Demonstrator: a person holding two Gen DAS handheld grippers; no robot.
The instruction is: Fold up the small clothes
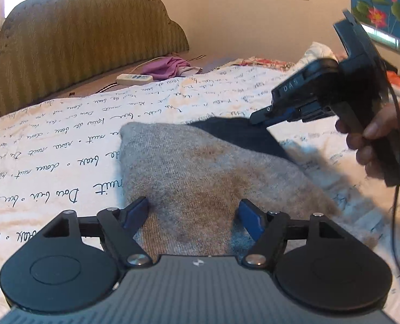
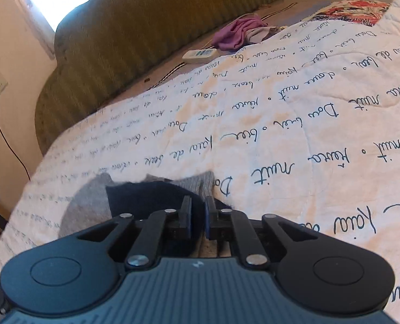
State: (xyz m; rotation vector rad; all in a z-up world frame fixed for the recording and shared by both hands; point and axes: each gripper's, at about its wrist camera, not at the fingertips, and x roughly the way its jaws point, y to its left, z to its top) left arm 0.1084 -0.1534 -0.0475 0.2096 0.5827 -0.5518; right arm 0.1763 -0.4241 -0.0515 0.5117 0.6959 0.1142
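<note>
On the bed, spread over a white quilt (image 1: 65, 145) printed with lines of looping black handwriting, lies a small grey knitted garment (image 1: 200, 178) with a dark navy part (image 1: 237, 135) at its far end. A brownish patch runs down the middle of the grey knit.

Low over the near end of it hangs the left gripper (image 1: 194, 216), its blue-padded fingers spread wide to either side of the fabric. Nothing is clamped between them; the grey cloth simply lies under the gap.

Further along, a hand (image 1: 375, 140) holds the right gripper (image 1: 259, 120) tilted down at the navy end. Its fingers are drawn almost together. From its own camera the right gripper (image 2: 197, 210) shows only a thin slit between the pads, right at the dark cloth (image 2: 146, 197) with grey knit (image 2: 200, 182) just beyond. The fabric appears pinched there, though I cannot see the contact itself clearly.

Behind the quilt stands an olive-green padded headboard (image 1: 86, 43) with a scalloped top. Near its foot lie a white power strip (image 1: 133, 78) and a crumpled purple cloth (image 1: 165, 67), well apart from the garment. A flowered fabric (image 2: 354, 10) sits at the far corner of the bed.
</note>
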